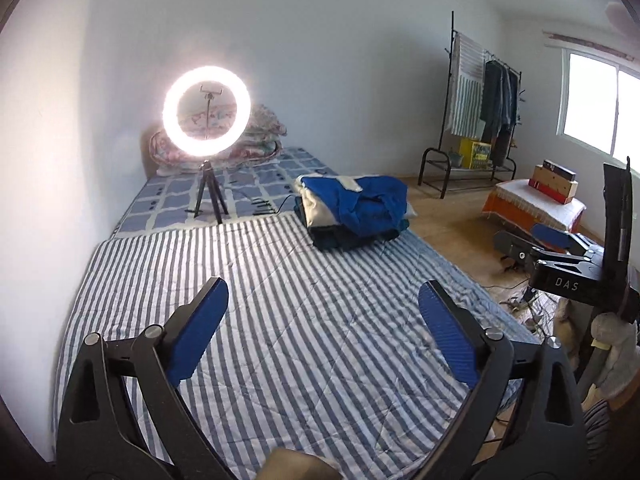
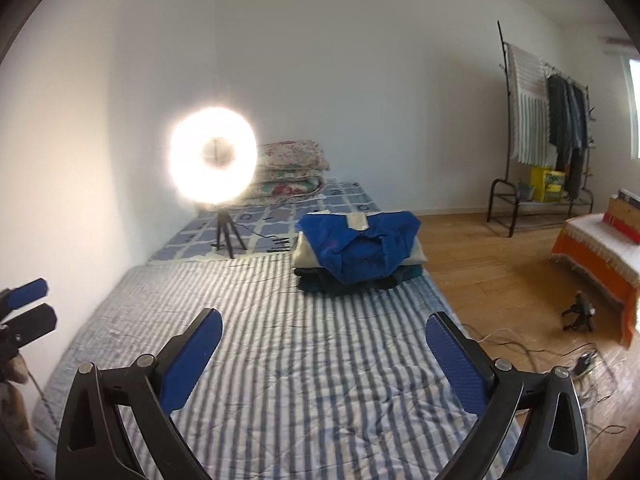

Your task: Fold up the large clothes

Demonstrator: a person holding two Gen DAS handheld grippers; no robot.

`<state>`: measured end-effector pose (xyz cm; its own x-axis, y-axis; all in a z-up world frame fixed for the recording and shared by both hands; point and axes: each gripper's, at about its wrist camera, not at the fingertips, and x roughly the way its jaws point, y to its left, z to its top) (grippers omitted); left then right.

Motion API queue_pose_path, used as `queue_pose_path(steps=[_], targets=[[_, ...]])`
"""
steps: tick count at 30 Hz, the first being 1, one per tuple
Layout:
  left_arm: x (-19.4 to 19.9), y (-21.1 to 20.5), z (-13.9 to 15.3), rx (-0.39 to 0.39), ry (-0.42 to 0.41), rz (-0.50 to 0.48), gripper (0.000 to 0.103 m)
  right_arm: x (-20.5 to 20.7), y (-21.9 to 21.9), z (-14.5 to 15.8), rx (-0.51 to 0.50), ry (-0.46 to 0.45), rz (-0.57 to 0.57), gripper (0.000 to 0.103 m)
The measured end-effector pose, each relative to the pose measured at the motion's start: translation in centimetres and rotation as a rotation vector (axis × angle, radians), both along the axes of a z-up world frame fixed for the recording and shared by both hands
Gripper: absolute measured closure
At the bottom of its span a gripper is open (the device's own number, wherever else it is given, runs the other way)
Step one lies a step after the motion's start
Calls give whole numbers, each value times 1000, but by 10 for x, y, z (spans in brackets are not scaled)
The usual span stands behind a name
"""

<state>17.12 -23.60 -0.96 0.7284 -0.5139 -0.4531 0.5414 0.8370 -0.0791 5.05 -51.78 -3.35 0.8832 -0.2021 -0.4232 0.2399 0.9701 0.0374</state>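
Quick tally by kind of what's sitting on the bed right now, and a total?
Pile of folded clothes, blue garment on top: 1
Ring light on tripod: 1
Stack of floral quilts: 1
Striped blanket spread out: 1
Total: 4
Both hand-held grippers are open and empty.

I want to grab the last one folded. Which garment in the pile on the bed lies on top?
The bright blue garment. It lies over the pile, above a cream piece and dark clothes at the bottom.
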Motion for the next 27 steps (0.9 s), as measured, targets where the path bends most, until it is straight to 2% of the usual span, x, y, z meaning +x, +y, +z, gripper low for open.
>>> queue_pose_path(steps=[2, 8, 17, 27], targets=[[0, 0, -4, 12, -3, 26, 0, 1, 1, -3, -5, 7, 1, 0], [-1, -2, -9, 40, -20, 79, 0, -1, -2, -7, 11, 6, -27, 0], [-5, -2, -18, 74, -29, 81, 0, -3, -10, -14, 43, 17, -63, 0], [-4, -2, -21, 87, -25, 84, 0, 0, -2, -18, 21, 39, -54, 0]])
